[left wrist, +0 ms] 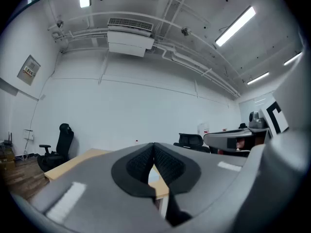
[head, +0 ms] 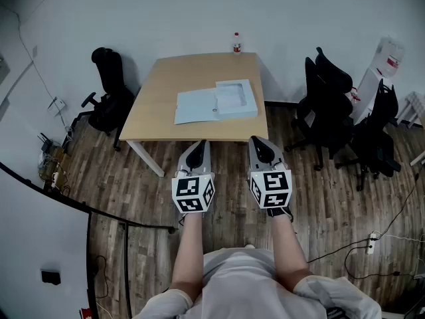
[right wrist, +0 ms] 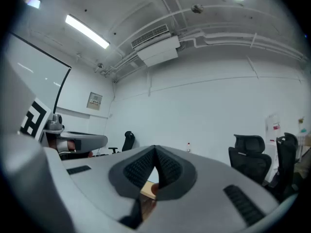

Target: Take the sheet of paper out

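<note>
At the far left of the head view, a black office chair [head: 109,95] stands on the wooden floor [head: 139,185], just beside the left end of the counter [head: 166,85]. The counter is a pale wooden top on white legs, set against the far wall.

Left tool [head: 196,146]: held level in front of the person, tips just short of the counter's near edge and touching nothing. In the left gripper view the left tool [left wrist: 154,147] has its two ribbed pads pressed together at the tips, with nothing between them. The counter [left wrist: 73,161] lies ahead of it.

On the counter, right of centre, a light-blue folder [head: 199,106] lies open and flat. Its right half holds a paler rectangle, which appears to be the sheet of paper [head: 234,95]. It sits inside the folder, well apart from both tools. Its edges cannot be made out with certainty.

A small bottle [head: 236,44] stands upright at the counter's far edge, beyond the folder.

Right tool [head: 257,141]: level, beside the left one and apart from it, tips near the counter's front edge. In the right gripper view the right tool [right wrist: 155,150] has its pads meeting at the tips and is empty.

To the right of the counter stands a group of black chairs [head: 329,105].
</note>
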Demonstrator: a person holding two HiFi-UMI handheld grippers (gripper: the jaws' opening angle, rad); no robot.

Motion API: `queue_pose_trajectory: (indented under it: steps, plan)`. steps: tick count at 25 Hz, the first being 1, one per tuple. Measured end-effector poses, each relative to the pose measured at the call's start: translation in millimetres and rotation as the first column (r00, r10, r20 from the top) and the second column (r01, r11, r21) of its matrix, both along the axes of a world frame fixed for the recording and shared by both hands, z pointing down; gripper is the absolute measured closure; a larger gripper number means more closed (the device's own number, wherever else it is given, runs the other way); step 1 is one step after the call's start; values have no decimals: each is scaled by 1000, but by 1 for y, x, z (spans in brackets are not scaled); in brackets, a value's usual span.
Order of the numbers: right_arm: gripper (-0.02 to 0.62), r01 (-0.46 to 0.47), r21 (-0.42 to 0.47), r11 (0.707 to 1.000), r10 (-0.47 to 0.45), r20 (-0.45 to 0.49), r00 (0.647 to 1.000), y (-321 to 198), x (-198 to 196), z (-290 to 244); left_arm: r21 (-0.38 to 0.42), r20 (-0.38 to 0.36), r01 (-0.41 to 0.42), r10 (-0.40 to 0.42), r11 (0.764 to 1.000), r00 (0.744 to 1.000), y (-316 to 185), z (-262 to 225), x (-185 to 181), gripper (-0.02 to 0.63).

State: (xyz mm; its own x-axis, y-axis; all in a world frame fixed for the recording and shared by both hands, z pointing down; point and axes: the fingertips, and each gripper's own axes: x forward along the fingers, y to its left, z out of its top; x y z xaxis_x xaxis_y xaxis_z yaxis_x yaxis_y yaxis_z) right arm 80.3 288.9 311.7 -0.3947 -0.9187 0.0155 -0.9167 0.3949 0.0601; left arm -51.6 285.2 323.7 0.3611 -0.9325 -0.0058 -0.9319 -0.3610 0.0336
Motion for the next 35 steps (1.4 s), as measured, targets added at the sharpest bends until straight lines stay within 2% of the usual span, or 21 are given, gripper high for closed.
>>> queue_pose_trajectory:
  steps: [9, 15, 21, 28, 35]
  plan:
    - [584, -29, -5, 1000, 29, -10, 1000, 11, -29, 5, -9, -7, -30, 30, 1000, 1000, 10, 6, -27, 595]
    - [584, -50, 2, 999, 50, 55, 997, 25, -52, 9, -19, 23, -70, 70, 997, 997, 19, 11, -41, 595]
    - [584, -37, 16, 999, 36, 36, 999, 21, -69, 9, -3, 16, -74, 74, 997, 997, 16, 11, -50, 595]
    - [584, -51, 2, 999, 51, 24, 998, -4, -66, 22, -6, 3, -84, 84, 996, 996, -13, 17, -50, 595]
    - [584, -40, -3, 999, 40, 29, 999, -62, -58, 24, -12, -2, -77, 77, 997, 997, -69, 20, -41, 595]
